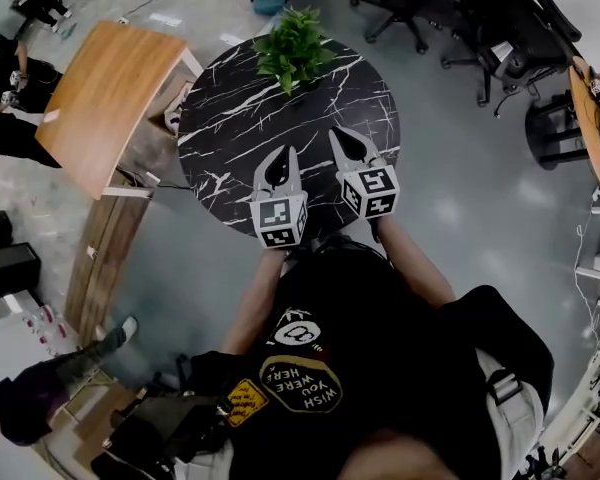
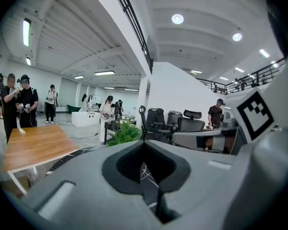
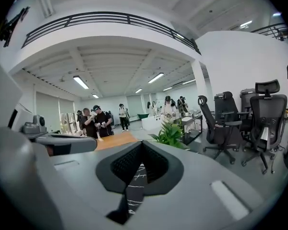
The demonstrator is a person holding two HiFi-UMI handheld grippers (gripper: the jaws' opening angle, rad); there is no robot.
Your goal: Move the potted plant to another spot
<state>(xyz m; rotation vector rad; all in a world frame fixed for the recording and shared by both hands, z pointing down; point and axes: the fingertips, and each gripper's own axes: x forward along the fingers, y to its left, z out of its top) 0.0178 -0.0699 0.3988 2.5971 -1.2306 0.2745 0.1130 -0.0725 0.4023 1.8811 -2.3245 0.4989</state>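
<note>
Jaws on both hand-held tools are closed tip to tip, with nothing between them. The left grey two-jaw gripper (image 1: pixel 289 154) and the right grey two-jaw gripper (image 1: pixel 340 134) hang side by side, near each other, over the 6 o'clock edge of the round black marble-patterned table top (image 1: pixel 230 118), each carrying its marker cube nearest the person. Both point towards 12 o'clock across the table, and neither touches the surface or the plant.

White veins run across the dark table top. The small leafy green potted plant (image 1: pixel 295 48) stands upright at the table's 12 o'clock rim, well apart from both grippers; its pot is hidden under the leaves. In both gripper views the plant shows just above the closed tips, a little to one side.

Just beside the round table, at 9 to 10 o'clock, is a rectangular brown wooden table (image 1: pixel 105 98). A glossy grey floor (image 1: pixel 480 198) surrounds everything. Black wheeled office chairs (image 1: pixel 430 8) cluster at 1 to 2 o'clock, and part of a round wooden table edge (image 1: pixel 585 128) shows at 3 o'clock. Several people in dark clothes (image 2: pixel 19 104) stand beyond the wooden table. The room is a large open hall with white columns, strip lights and a railed upper gallery (image 3: pixel 110 20).
</note>
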